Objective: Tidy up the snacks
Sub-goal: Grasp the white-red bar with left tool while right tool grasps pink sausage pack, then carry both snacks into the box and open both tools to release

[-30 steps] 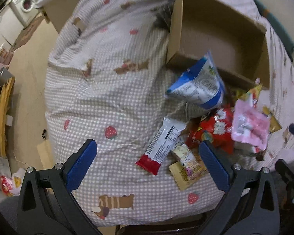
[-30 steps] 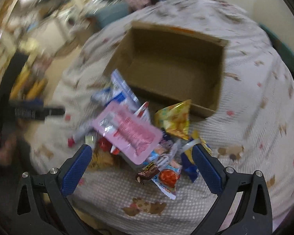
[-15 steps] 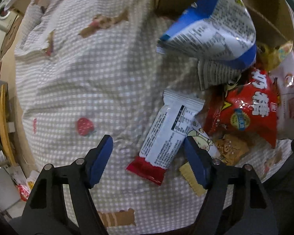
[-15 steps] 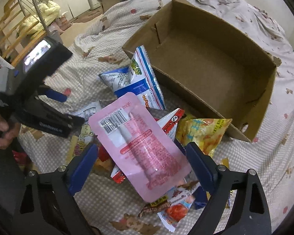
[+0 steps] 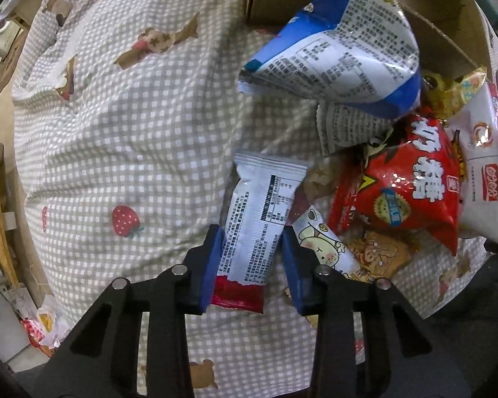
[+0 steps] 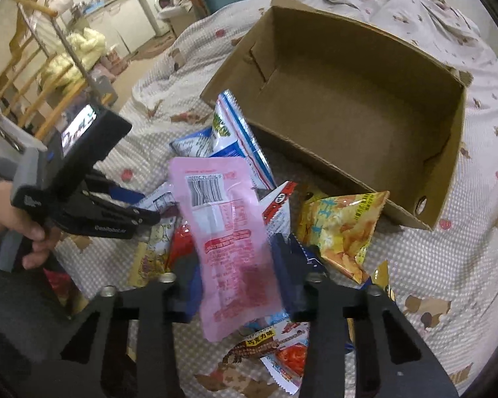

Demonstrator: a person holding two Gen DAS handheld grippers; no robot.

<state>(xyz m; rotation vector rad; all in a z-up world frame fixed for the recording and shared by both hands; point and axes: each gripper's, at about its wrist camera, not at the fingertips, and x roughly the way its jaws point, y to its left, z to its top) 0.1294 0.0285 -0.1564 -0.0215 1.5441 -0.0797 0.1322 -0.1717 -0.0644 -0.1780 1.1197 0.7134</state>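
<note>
Snacks lie heaped on a grey-checked quilt with strawberry prints [image 5: 116, 139], just near of an open brown cardboard box [image 6: 348, 99]. The left gripper [image 5: 250, 258] is nearly closed, its blue pads pressing both sides of a white bar wrapper with a red end [image 5: 259, 219], which lies at the left edge of the heap. The right gripper [image 6: 235, 285] is likewise closed around a flat pink plastic pouch [image 6: 225, 238] on top of the heap.
</note>
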